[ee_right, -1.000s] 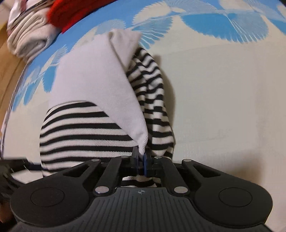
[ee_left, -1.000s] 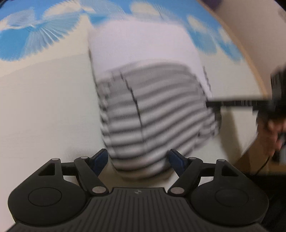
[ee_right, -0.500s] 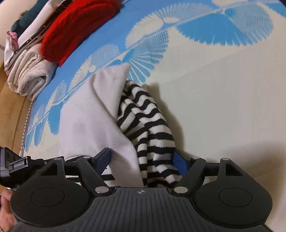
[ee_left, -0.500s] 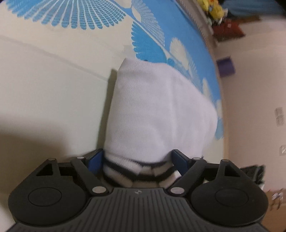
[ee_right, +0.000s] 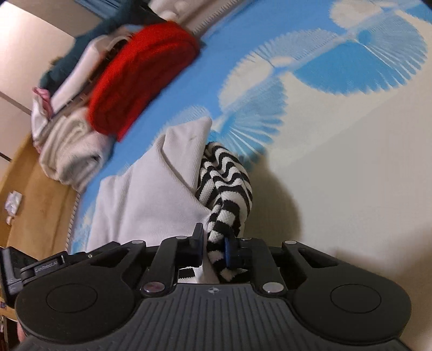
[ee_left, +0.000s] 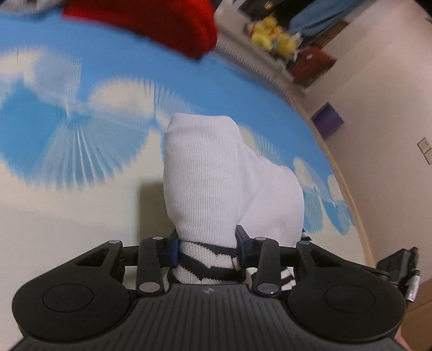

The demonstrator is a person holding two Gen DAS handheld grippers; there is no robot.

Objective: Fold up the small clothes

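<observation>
The folded garment is white on the outside with black-and-white stripes underneath. It is bunched up and lifted off the blue-and-cream patterned surface. My left gripper is shut on its near end, with striped fabric between the fingers. In the right wrist view the same garment shows white on the left and striped on the right. My right gripper is shut on its striped edge. The left gripper also shows at the left edge of the right wrist view.
A red knit item lies on a stack of folded pale clothes at the far end of the surface. It also shows in the left wrist view. Yellow toys and a purple box stand beyond the surface's edge.
Both grippers went from open around the folded garment to shut on it. The garment has been bunched and raised, and the views have swung toward the stack with the red item.
</observation>
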